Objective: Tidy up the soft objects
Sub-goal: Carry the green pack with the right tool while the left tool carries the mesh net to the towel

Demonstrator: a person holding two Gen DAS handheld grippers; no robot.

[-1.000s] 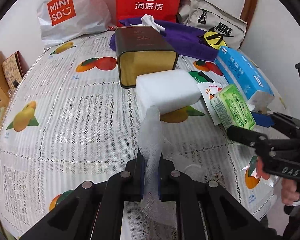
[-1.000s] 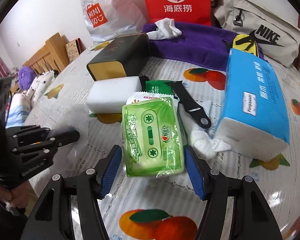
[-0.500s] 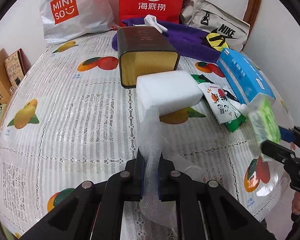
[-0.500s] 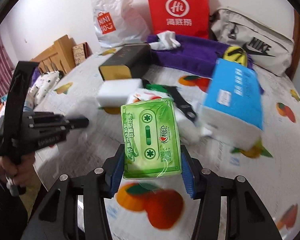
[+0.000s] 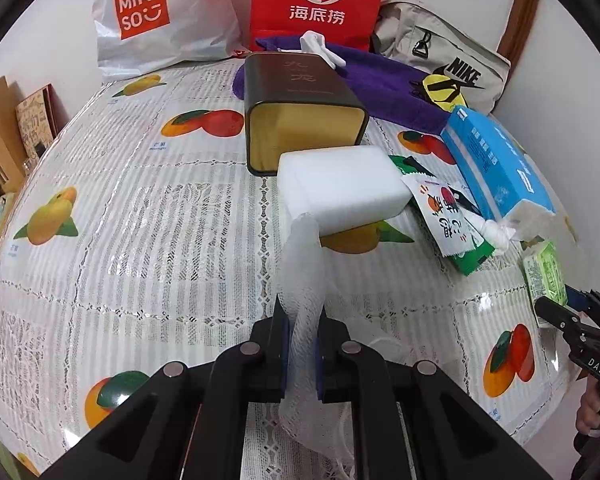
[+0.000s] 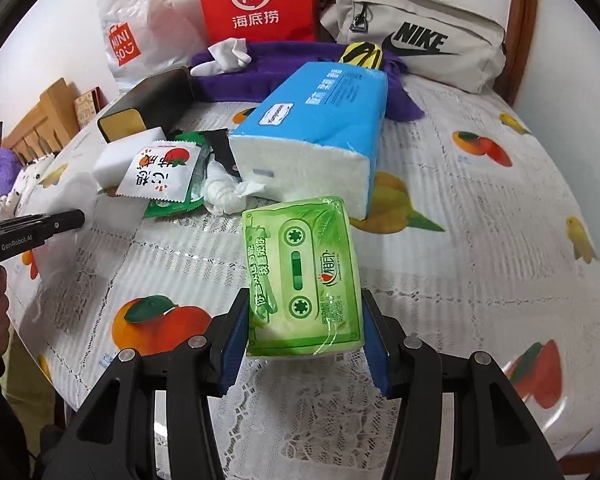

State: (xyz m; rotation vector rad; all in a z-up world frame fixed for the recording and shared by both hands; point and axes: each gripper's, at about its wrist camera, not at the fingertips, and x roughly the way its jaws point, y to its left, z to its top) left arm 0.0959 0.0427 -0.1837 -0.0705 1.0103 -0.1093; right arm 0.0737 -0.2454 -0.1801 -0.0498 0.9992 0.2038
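Note:
My left gripper [image 5: 302, 320] is shut on a white foam net sleeve [image 5: 302, 264] that sticks up between its fingers, low over the tablecloth. My right gripper [image 6: 303, 304] is shut on a green tissue pack [image 6: 302, 276] with a cassette print, held above the cloth in front of the blue tissue pack [image 6: 312, 128]. In the left wrist view the green tissue pack [image 5: 544, 276] and right gripper [image 5: 560, 308] show at the far right edge. A white foam block [image 5: 340, 188] lies before a dark box [image 5: 304, 120] that lies on its side, gold inside.
Snack packets [image 6: 160, 172] and a crumpled tissue [image 6: 224, 196] lie left of the blue pack. A purple towel [image 5: 380, 88], a Nike bag [image 6: 412, 36], a red bag [image 5: 320, 0] and a Miniso bag [image 5: 156, 20] line the back. The table edge [image 6: 580, 436] curves near right.
The right gripper closed on the green tissue pack, lifted it off the pile and carried it toward the front right of the table. The left gripper kept still with the foam net.

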